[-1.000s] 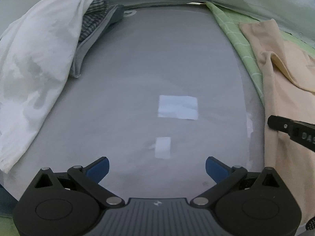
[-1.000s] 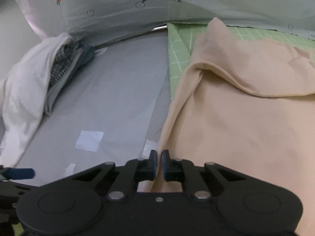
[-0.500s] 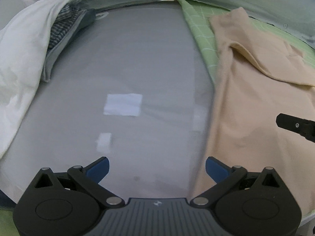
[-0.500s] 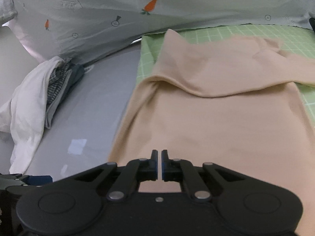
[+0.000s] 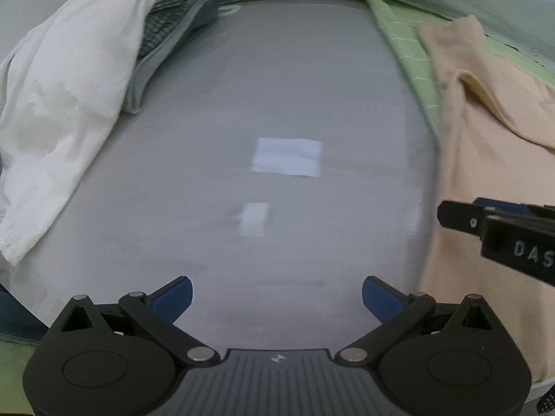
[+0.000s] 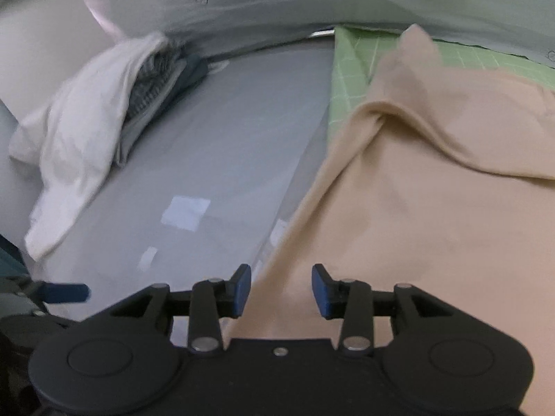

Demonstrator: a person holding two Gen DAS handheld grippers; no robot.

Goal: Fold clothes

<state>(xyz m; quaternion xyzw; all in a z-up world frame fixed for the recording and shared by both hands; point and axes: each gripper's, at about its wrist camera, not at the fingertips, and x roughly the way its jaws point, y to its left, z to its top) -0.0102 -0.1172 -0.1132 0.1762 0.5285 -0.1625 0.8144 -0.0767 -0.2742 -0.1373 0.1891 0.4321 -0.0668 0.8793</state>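
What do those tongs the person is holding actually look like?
Both are alike. The left tongs and right tongs have matte black bodies with two round discs at the base, angular black linkage arms joined by silver pins, and blue pads on the fingertips. A ribbed grey panel with a small logo sits at the middle of the left one. White letters "DAS" mark the right one's side.
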